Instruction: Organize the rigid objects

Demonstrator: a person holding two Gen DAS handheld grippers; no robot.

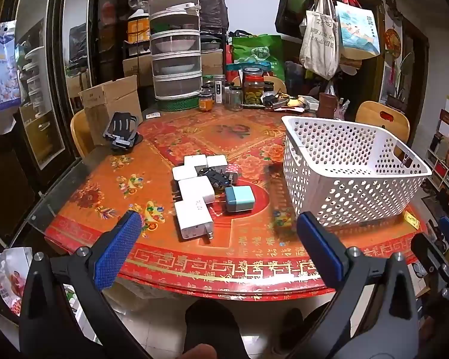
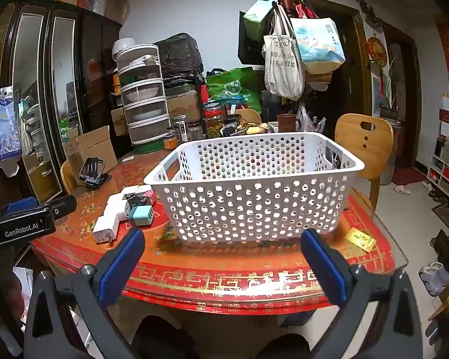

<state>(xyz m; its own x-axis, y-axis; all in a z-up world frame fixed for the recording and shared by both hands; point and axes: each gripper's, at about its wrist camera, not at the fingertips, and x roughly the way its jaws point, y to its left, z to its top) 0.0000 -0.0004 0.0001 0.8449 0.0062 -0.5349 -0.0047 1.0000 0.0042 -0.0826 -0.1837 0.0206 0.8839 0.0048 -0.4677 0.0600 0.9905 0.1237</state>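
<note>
- Far left edge of the tabletop (image 1: pixel 83 197): a black phone stand (image 1: pixel 121 133) sits alone, well apart from everything else, in front of an open cardboard box (image 1: pixel 110 101).
- Left gripper (image 1: pixel 218 224): its blue-padded jaws stand wide apart with nothing between them, hovering off the near edge of the tabletop and tilted downward toward the middle.
- Centre of the tabletop, directly ahead of the left jaws: a tight cluster of power adapters. The nearest is a long white charger (image 1: pixel 191 220) with its prongs pointing toward the near edge; its long axis runs from near to far, roughly in line with the gripper.
- Just right of it lies a teal charger (image 1: pixel 239 199); behind them are more white cubes and a small black gadget (image 1: pixel 214 176), all touching or nearly so.
- Right of the cluster: a white perforated basket (image 1: pixel 356 176), apparently empty, standing toward the right edge of the tabletop.
- Right gripper (image 2: pixel 221 239): jaws also spread wide and holding nothing, facing the near wall of the basket from the near edge.
- Judgement: the left hand is the nearer one to the chargers, which lie straight ahead of it, so it seems best placed to lift the long white charger and carry it rightward into the basket. Nothing looks sorted yet.
- Far edge: jars (image 1: pixel 253 89) and a stacked food cover (image 1: pixel 176 51).
</note>
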